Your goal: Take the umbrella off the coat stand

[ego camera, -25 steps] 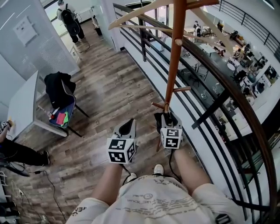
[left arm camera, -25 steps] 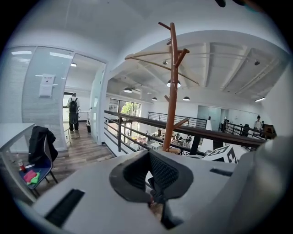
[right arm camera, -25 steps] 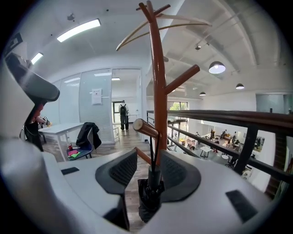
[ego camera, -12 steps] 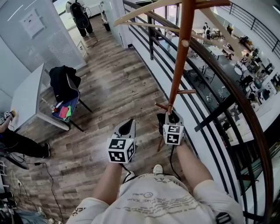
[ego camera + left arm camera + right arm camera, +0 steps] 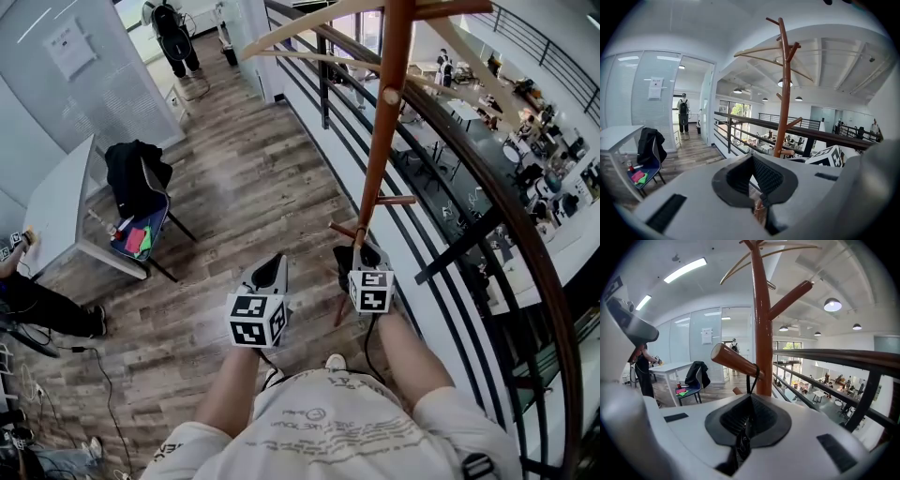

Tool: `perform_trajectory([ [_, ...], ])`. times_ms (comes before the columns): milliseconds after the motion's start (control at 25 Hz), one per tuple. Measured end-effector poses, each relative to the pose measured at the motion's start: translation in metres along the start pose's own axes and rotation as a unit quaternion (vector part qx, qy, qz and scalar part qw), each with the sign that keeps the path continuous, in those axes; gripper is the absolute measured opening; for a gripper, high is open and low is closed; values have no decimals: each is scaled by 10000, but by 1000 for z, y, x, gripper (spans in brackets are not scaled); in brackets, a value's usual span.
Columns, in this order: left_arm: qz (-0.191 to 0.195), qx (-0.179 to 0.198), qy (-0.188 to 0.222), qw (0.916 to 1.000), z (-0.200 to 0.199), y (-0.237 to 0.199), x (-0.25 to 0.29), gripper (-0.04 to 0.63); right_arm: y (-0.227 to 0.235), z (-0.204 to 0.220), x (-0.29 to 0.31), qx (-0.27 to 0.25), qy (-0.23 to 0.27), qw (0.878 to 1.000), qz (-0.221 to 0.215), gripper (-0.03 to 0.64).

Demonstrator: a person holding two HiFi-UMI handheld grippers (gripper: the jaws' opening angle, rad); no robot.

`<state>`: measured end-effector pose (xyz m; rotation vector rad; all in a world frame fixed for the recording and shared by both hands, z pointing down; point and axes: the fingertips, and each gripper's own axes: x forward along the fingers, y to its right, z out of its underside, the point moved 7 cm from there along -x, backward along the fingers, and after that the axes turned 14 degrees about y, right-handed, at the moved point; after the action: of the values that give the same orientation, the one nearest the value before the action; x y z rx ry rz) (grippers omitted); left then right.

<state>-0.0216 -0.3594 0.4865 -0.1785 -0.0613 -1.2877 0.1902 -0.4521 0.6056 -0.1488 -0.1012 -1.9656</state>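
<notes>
Right tongs (image 5: 750, 401) grip the umbrella strap (image 5: 751, 378) hung on the coat stand (image 5: 763, 333) — left tongs (image 5: 753, 161) closed, empty

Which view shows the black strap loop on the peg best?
Right gripper view: the black strap loop circles the peg and runs into the right gripper, jaws closed. Head view shows the peg, with the gripper hiding the loop; left gripper view leaves it too small to see.
</notes>
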Motion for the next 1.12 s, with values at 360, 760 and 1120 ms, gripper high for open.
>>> perform_trajectory([
  [360, 181, -21, 104, 9998, -5, 13, 5, 5, -3, -25, -28, 63, 318, 9993, -163, 3],
  [760, 626, 79, 191, 9978, -16, 17, 9, 5, -15, -40, -50, 56, 451, 9990, 31, 3],
  [1120, 987, 121, 175, 9949, -17, 4, -14, 5, -45, -41, -78, 147, 514, 9978, 391, 3],
])
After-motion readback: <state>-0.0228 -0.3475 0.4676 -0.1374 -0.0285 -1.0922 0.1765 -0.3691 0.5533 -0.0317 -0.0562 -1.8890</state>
